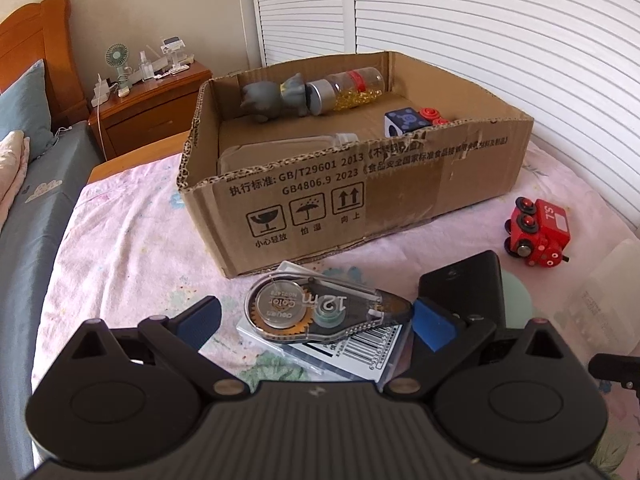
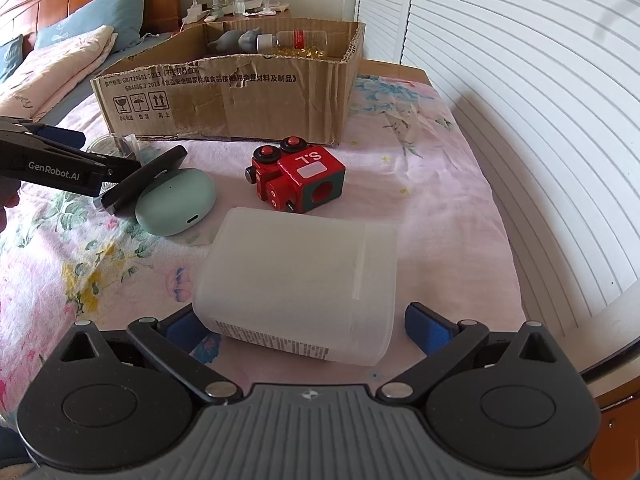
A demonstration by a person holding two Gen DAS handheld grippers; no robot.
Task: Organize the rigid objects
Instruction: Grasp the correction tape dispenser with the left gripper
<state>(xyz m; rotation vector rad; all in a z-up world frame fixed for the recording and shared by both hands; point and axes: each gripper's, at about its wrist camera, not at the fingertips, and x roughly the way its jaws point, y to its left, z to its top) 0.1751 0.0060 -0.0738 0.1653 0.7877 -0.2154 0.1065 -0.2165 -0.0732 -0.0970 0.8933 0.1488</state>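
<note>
Left wrist view: clear plastic correction-tape dispenser with a gold gear wheel (image 1: 320,312) lies at lower centre, on top of a flat clear case with a barcode label (image 1: 348,354). The left gripper (image 1: 316,316) has its blue-padded fingers (image 1: 200,320) spread wide on either side of the dispenser — not clamped on it. A black rectangular slab (image 1: 468,284) sits just right of the dispenser, behind the right-hand finger.

Right wrist view: frosted translucent plastic box (image 2: 300,284) lies on its side at lower centre, between the spread fingers of the right gripper (image 2: 304,326) — jaws apart, contact with the box not clear. Above it, mid-frame, a red wooden toy train block marked "S.L" (image 2: 298,178) rests on the pink floral bedsheet (image 2: 440,200). To its left, a mint-green oval earbud case (image 2: 176,202), with the black slab leaning on it.

Open brown cardboard box (image 1: 360,196) fills the upper centre of the left view. Inside: a grey toy figure (image 1: 272,98), a clear bottle of yellow capsules (image 1: 352,88) at the far wall, a blue-and-white cube (image 1: 404,122) at the right.
</note>
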